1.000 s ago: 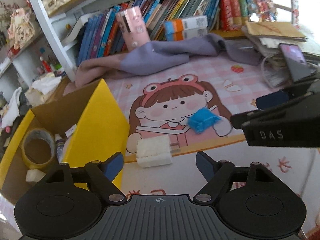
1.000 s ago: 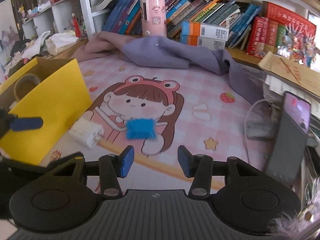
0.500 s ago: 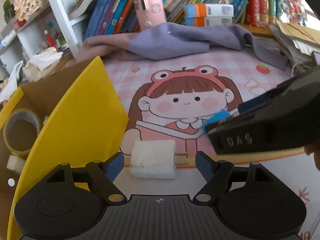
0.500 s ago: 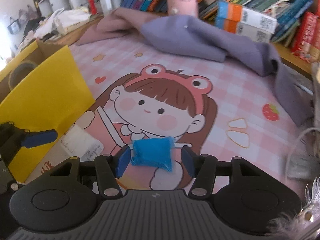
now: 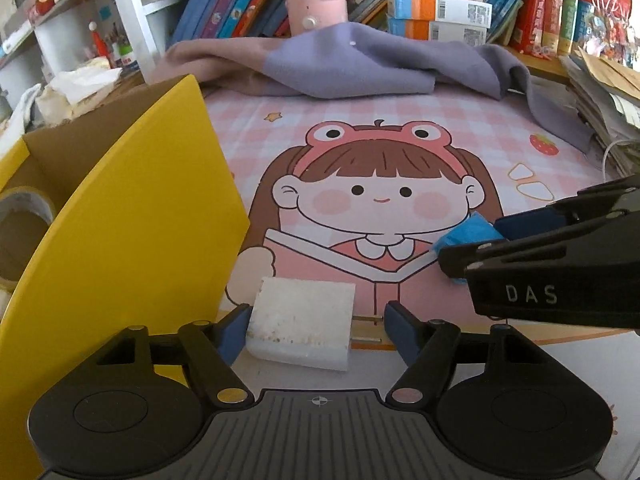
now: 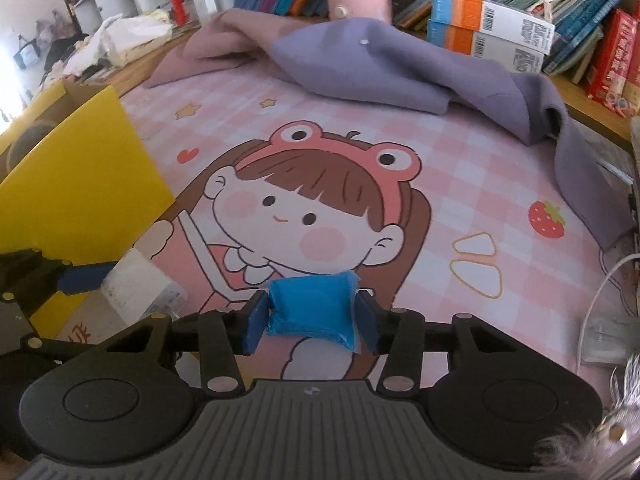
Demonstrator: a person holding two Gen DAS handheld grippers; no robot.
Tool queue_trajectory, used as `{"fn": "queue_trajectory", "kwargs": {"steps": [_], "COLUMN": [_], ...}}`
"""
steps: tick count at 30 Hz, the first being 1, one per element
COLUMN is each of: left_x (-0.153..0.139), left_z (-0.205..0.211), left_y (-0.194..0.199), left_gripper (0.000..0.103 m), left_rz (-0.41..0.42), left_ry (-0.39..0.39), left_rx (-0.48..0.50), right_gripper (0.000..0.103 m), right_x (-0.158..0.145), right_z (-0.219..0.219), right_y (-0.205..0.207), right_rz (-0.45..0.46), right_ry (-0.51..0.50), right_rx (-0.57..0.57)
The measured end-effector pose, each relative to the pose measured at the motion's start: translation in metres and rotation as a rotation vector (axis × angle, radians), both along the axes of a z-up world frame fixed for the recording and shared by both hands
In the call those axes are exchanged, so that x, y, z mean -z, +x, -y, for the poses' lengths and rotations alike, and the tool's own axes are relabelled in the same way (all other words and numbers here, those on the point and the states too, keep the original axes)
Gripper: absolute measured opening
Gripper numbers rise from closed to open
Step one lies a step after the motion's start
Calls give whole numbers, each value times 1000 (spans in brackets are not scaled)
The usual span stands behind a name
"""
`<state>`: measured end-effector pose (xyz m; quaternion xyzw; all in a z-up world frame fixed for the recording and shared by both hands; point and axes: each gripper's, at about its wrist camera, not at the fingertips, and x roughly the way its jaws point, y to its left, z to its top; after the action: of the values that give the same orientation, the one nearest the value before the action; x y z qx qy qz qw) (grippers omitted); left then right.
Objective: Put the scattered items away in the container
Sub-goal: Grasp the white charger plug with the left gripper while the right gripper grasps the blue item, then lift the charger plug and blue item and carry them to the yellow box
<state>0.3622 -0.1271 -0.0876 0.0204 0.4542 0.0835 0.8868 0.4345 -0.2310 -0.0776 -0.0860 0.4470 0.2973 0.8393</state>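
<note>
Bookshelves crowd behind a pink cartoon mat on the counter. Left gripper (image 5: 316, 330) fingers are closing around the white charger (image 5: 302, 322) — right gripper (image 6: 312, 322) fingers close on the blue packet (image 6: 312, 310). Both items lie on the mat; the yellow box (image 5: 132, 216) already holds a tape roll (image 5: 22, 216) — two items left.

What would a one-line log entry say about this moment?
left tongs: closing around white charger | right tongs: closing on blue packet | yellow box: tape roll inside
</note>
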Motion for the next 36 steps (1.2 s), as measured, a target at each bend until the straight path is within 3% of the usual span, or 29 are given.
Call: {"fn": "queue_trajectory", "kwargs": {"steps": [10, 17, 23, 31, 36], "left_x": [-4, -26, -47, -75, -90], "left_z": [5, 7, 13, 9, -2], "left_y": [-9, -28, -49, -84, -105], "left_gripper": [69, 69, 69, 69, 69], "left_rz": [-13, 9, 35, 75, 115], "left_ry": [-7, -45, -62, -63, -85], "left_rx": [65, 125, 195, 262, 257], "right_gripper": [43, 42, 42, 42, 42], "right_x": [5, -14, -28, -49, -58], "right_z": [-4, 19, 41, 49, 44], "right_y": [-9, -26, -53, -100, -121], "right_rz": [56, 69, 56, 102, 120], "right_ry": [-33, -1, 28, 55, 36], "right_rx": [-22, 24, 74, 85, 79]}}
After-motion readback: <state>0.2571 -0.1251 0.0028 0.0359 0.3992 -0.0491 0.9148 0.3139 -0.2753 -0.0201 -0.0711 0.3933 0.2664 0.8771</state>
